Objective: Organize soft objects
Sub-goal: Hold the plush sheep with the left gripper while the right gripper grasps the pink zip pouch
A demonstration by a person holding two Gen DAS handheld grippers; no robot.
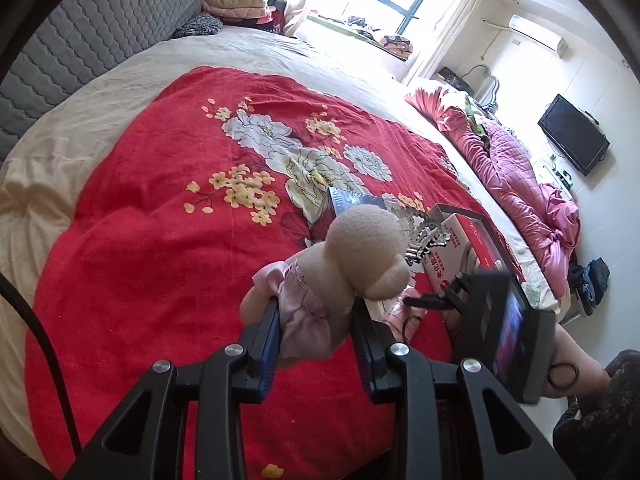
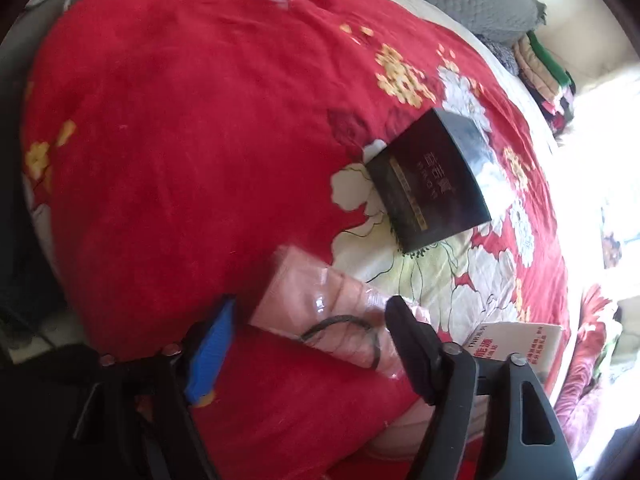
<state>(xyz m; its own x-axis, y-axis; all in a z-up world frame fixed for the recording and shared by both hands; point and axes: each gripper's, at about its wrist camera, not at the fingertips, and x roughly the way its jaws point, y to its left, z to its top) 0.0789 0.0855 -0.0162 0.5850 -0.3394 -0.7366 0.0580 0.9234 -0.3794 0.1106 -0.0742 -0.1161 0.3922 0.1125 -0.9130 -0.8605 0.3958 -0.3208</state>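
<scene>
Left tool [image 1: 316,320]: its blue-padded jaws are closed on a plush doll [image 1: 340,268] in a pink dress, pinching the dress and lower body, while the cream head rises toward twelve o'clock above the fingertips. The doll hangs over the red floral blanket [image 1: 160,220] on the bed, clear of it as far as the view shows. It looks light and fully compressible; the pads sink into the fabric, so a hold on the torso is probably firmer than one on a loose frill or the round head.

Right tool [image 2: 308,320]: jaws spread wide, nothing pressed between them. Between the fingers, toward twelve o'clock, lies a pink packet in clear wrap [image 2: 320,312] flat on the blanket, with a thin dark loop [image 2: 344,332] across it. The film is glossy and likely slippery — a squeeze across the packet's short width, at mid-length, seems the safest hold; the contents appear soft and light.

Farther out, at one o'clock from the packet, rests a dark box [image 2: 432,184]; at three o'clock, a white carton with red print [image 2: 516,340]. Both look rigid — not soft goods.
</scene>
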